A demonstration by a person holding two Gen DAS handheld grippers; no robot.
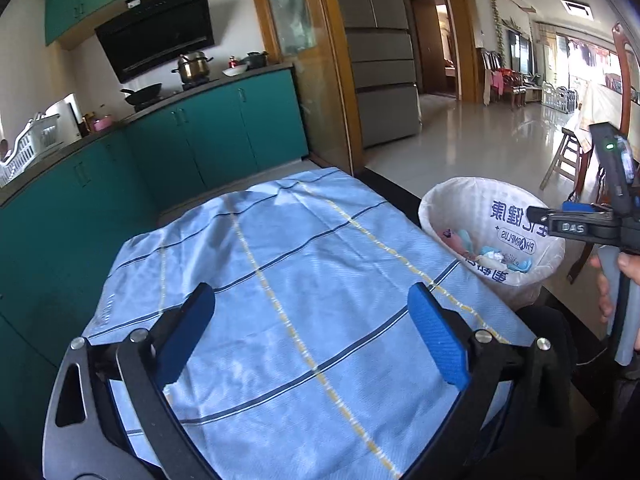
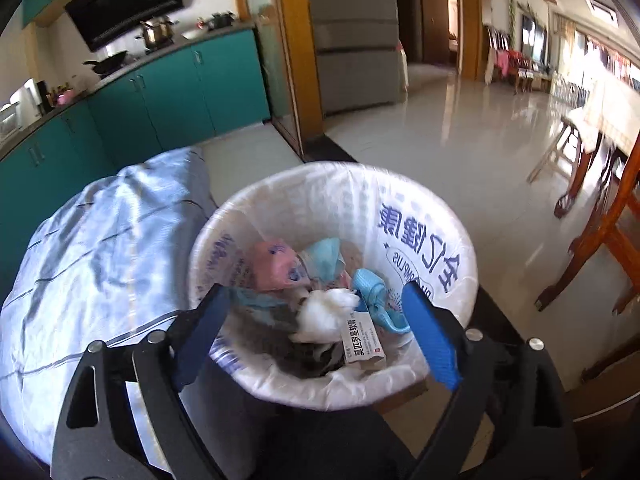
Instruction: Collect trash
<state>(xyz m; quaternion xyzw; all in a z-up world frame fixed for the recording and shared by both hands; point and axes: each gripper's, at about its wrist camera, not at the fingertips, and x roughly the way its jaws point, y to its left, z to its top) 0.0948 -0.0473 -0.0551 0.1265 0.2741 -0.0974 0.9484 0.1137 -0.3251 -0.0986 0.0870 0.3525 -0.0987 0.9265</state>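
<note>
A round bin lined with a white printed bag (image 2: 424,216) stands on the floor right of the table; it also shows in the left wrist view (image 1: 472,200). Inside lie a pink wrapper (image 2: 276,266), light blue wrappers (image 2: 326,258), a white tissue wad (image 2: 326,312) and a small medicine box (image 2: 362,340). My right gripper (image 2: 316,312) is open and empty, right above the bin's near rim. My left gripper (image 1: 308,308) is open and empty, over the blue checked tablecloth (image 1: 304,240). The right gripper's body (image 1: 580,224) shows at the right edge of the left wrist view.
Teal kitchen cabinets (image 1: 208,132) with a wok and pot run along the left. A grey fridge (image 1: 380,60) stands beyond a wooden door frame. Wooden chairs and a table (image 2: 600,208) stand on the shiny tiled floor to the right.
</note>
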